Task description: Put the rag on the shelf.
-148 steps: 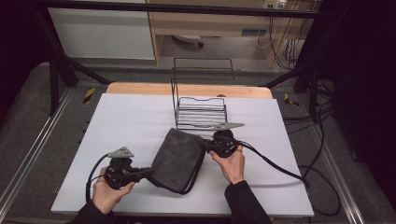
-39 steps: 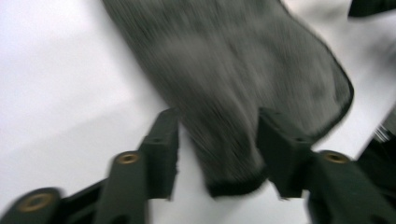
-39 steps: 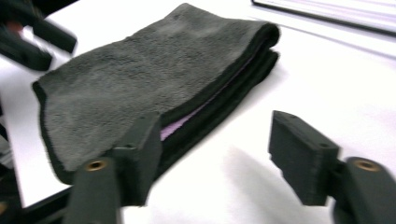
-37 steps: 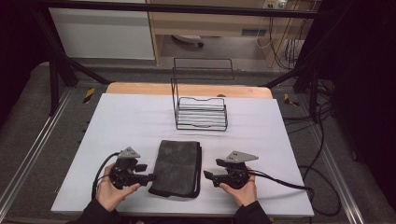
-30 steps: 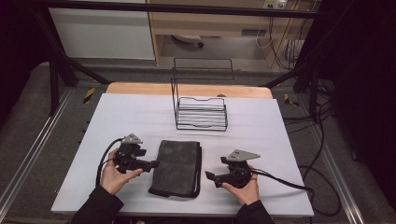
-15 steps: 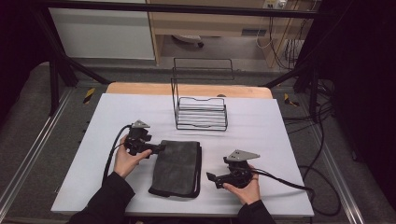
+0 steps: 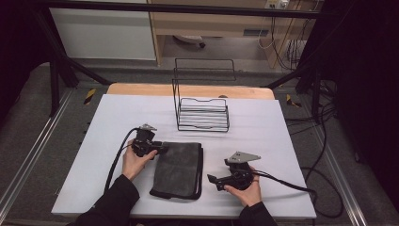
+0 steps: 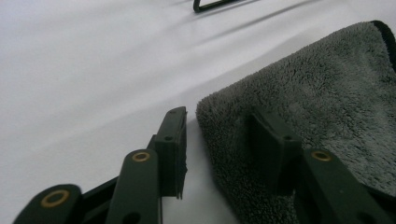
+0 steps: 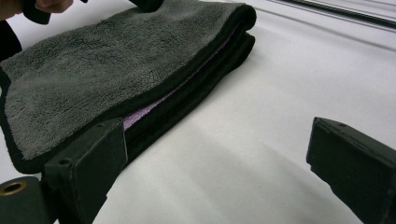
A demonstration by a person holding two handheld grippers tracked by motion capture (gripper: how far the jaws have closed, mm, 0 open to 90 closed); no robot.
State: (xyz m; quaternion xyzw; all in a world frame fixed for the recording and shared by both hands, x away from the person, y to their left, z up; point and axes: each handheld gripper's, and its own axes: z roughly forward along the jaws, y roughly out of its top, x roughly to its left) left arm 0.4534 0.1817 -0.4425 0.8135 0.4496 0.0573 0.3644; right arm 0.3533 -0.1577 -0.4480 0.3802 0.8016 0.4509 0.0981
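- A dark grey towel [image 7: 179, 169] lies folded flat on the white table [image 7: 282, 136], near the front edge, between the two hands.
- The left gripper [image 7: 157, 149] is at the towel's far left corner, low down by the table.
- In the left gripper view, one black jaw sits on the bare table just beside the towel's edge, and the other jaw sits on top of the fluffy towel [image 8: 322, 93].
- The left gripper's jaws have just been closing, with the towel's corner between them. There is a gap at the table-side jaw, so the corner is not pinched yet.
- The right gripper [image 7: 212, 181] rests on the table just to the right of the towel, near its front corner.
- Its jaws stand wide apart and hold nothing. In the right gripper view, bare white table lies between them.
- That view also shows the towel's [image 9: 116, 79] folded layers stacked up, with a bit of purple peeking out between the black edges.
- A black wire rack [image 7: 202, 110] stands at the back of the table, well apart from the towel.
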